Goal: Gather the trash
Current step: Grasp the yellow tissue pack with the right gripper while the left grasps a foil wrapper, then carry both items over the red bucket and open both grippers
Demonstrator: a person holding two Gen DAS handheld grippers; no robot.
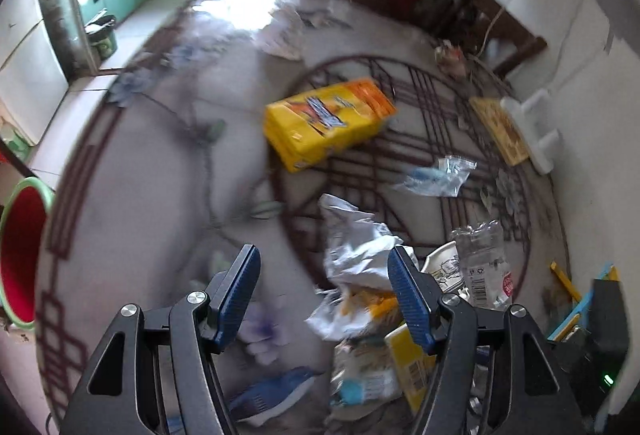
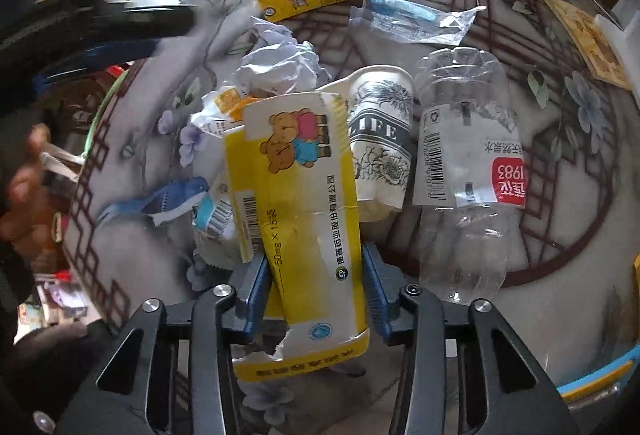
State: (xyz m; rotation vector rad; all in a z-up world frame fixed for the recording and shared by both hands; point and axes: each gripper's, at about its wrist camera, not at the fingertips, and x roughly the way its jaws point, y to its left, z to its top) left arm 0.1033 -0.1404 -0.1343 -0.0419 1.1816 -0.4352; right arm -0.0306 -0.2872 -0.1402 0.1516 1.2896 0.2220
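Step in hand: pickup of one trash item from the patterned table. Right gripper has its jaws narrowed on the torn yellow-and-white medicine box, pads against both sides near its lower end; grip looks made, box not yet lifted clear of the pile. Left gripper stands wide with nothing between its fingers, above crumpled paper. Next move, as judged: raise the box free and carry it to a bin, probably the red-lined tub at the table's edge. Only the left wrist view shows that tub whole. Only the right view shows the grip, plus the paper cup and clear plastic bottle sharply
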